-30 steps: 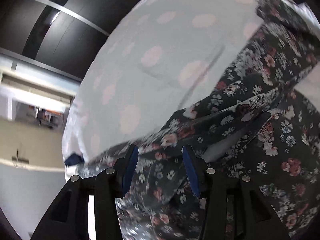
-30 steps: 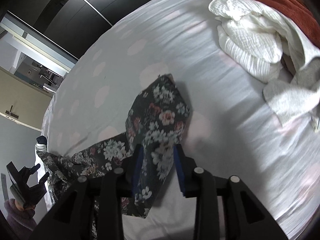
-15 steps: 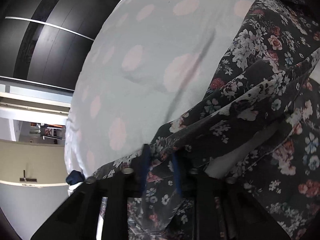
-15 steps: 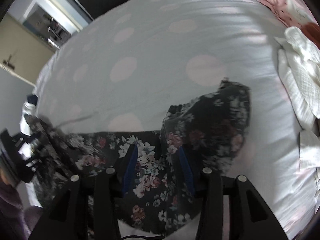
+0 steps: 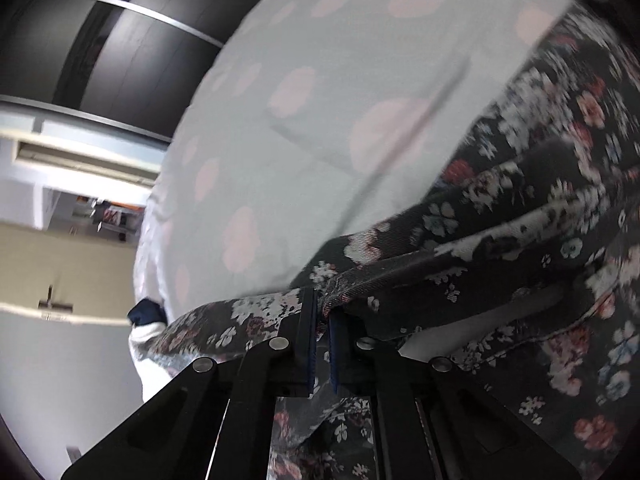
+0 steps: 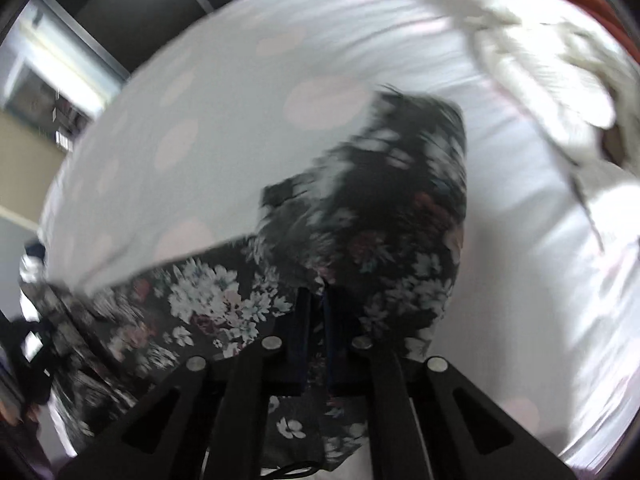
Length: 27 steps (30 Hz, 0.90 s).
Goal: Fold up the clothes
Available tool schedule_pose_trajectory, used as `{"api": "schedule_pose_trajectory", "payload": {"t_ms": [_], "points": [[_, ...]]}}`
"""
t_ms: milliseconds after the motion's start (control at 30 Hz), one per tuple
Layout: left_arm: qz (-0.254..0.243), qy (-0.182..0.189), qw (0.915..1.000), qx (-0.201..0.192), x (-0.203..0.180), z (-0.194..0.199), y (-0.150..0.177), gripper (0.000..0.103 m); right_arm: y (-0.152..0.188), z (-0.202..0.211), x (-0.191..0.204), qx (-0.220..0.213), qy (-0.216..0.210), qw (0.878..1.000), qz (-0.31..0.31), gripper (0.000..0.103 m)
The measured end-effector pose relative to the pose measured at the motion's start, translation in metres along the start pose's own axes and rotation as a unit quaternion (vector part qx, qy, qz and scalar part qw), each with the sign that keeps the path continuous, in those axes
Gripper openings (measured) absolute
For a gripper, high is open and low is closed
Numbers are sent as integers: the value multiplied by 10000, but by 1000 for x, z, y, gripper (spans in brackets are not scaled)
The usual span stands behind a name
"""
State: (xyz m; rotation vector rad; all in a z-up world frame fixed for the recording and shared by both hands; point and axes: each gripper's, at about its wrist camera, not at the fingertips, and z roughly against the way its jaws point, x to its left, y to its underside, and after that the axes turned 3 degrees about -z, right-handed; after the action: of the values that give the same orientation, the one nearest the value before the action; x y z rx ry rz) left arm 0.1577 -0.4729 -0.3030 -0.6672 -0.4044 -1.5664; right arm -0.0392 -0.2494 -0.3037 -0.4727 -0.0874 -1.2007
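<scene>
Right wrist view is smeared with motion blur, so the white clothes pile point(image 6: 540, 64) at the bedsheet's point(image 6: 240, 120) far edge is hard to read. One floral garment point(image 6: 360, 240) lies across the polka-dot sheet, two grippers on it. Right gripper point(image 6: 316, 300) is closing, jaws nearly together on a floral fold; half a second back they stood apart. Left gripper point(image 5: 322, 312) is pinching the garment's point(image 5: 500, 240) seam, having narrowed too.

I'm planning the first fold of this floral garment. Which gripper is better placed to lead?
Probably the right gripper: its closing jaws have the floral garment between them, with bare dotted sheet ahead. The left gripper clamps a hem beside bunched layers.
</scene>
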Motion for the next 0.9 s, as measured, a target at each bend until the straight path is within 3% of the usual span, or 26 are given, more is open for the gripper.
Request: {"api": "schedule_pose_trajectory", "payload": {"t_ms": [167, 333, 400, 500, 633, 900], "points": [[549, -255, 9982, 13, 18, 25, 1, 3, 13, 67, -33, -1040, -155, 9924, -647, 4], [1240, -358, 9916, -90, 50, 51, 8, 2, 28, 118, -69, -1702, -190, 9754, -1389, 4], [1398, -383, 9892, -198, 60, 62, 9, 2, 30, 141, -84, -1929, -389, 9676, -1581, 4], [1574, -435, 9861, -304, 74, 73, 6, 2, 29, 163, -80, -2162, -602, 9610, -1619, 4], [1770, -476, 9827, -283, 90, 74, 2, 2, 13, 169, -61, -2221, -520, 9647, -1318, 4], [1993, -585, 9782, 16, 100, 36, -24, 2, -33, 110, -37, -2224, -177, 9686, -1093, 4]]}}
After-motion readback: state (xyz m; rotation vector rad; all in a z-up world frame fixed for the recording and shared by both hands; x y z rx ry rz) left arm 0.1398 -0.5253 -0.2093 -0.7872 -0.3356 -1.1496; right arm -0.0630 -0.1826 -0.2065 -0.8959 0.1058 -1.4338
